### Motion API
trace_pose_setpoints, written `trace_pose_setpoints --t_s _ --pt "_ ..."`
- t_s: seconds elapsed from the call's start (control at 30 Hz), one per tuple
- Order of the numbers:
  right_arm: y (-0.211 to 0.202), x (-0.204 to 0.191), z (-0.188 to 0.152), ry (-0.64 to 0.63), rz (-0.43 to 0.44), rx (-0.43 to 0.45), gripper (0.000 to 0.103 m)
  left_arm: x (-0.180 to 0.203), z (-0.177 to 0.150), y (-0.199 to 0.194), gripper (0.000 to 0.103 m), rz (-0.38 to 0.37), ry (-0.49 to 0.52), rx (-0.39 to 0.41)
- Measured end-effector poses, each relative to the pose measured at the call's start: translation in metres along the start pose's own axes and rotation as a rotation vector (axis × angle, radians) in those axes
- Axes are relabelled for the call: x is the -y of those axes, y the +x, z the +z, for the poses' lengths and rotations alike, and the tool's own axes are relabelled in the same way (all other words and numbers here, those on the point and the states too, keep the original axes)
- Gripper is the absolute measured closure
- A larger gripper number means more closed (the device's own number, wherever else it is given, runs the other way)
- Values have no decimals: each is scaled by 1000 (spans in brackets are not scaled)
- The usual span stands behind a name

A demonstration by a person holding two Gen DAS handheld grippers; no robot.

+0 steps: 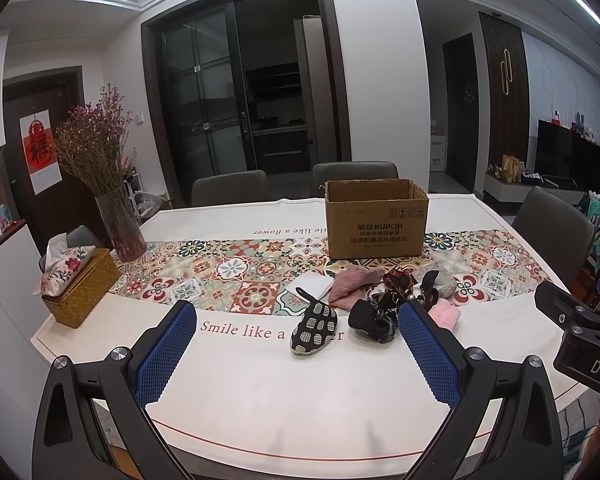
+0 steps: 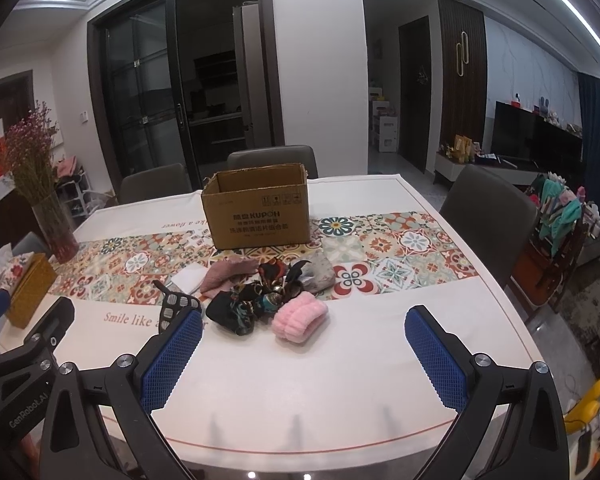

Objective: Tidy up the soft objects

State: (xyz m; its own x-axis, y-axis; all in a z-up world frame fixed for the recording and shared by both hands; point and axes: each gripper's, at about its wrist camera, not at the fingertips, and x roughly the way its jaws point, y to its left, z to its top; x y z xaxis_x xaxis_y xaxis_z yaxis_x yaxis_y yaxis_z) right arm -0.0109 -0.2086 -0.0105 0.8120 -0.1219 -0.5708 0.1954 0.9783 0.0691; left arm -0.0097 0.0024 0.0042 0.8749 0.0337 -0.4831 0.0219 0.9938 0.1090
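Note:
A pile of soft things lies mid-table in front of an open cardboard box (image 1: 376,218) (image 2: 258,210): a black-and-white patterned mitt (image 1: 314,326) (image 2: 176,306), a dusty-pink cloth (image 1: 352,284) (image 2: 228,274), a black fabric piece (image 1: 370,318) (image 2: 230,314), a dark printed scarf (image 2: 278,276), a grey cloth (image 2: 320,272), a fluffy pink item (image 2: 298,318) (image 1: 444,314) and a white folded cloth (image 1: 312,284). My left gripper (image 1: 298,340) hovers open, nearer than the mitt. My right gripper (image 2: 304,344) hovers open just short of the fluffy pink item. Both hold nothing.
A glass vase of dried flowers (image 1: 118,224) and a wicker tissue box (image 1: 80,288) stand at the table's left. Grey chairs (image 2: 486,208) ring the far and right sides. The white tablecloth (image 2: 300,392) has a tiled runner. The right gripper's body (image 1: 580,328) shows at the left view's right edge.

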Motion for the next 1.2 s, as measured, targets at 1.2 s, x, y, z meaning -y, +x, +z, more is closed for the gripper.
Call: trace_pose_setpoints --t_s 1.2 --pt "3 1 1 -6 6 -7 1 5 3 -2 0 -12 3 9"
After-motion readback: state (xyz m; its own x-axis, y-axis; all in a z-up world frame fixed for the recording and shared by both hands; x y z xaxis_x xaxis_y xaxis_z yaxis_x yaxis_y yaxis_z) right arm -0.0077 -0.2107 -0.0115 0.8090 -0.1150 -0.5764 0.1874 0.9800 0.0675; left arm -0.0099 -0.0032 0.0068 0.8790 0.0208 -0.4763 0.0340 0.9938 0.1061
